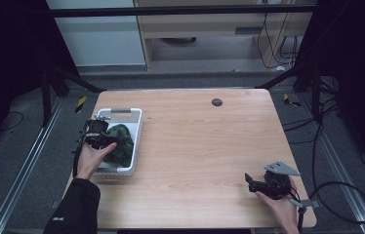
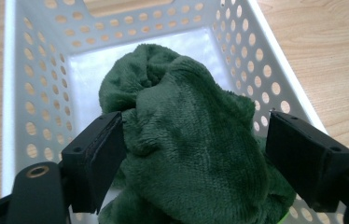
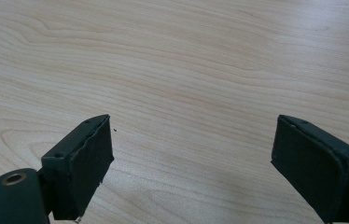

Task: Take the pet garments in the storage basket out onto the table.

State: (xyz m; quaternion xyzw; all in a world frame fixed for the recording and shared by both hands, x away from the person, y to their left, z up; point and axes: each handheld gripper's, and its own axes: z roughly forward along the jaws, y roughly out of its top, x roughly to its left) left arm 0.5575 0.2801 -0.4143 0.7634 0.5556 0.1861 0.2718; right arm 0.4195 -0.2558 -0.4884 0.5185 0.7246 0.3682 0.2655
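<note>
I am holding the left gripper (image 2: pixel 191 158) over the white basket (image 1: pixel 137 131) at the table's left, jaws spread wide astride the green fleece cloth (image 2: pixel 186 140) bunched inside, not yet pinching. It looks soft and light; I'd take the top fold. The left gripper view is showing its pile; the high view is placing the right gripper (image 1: pixel 253 183), jaws gaping and holding nothing, above bare table (image 3: pixel 186 70).

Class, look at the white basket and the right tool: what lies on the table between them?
Nothing: in the high view bare wooden table separates the white basket, holding the green cloth, from the right tool.
</note>
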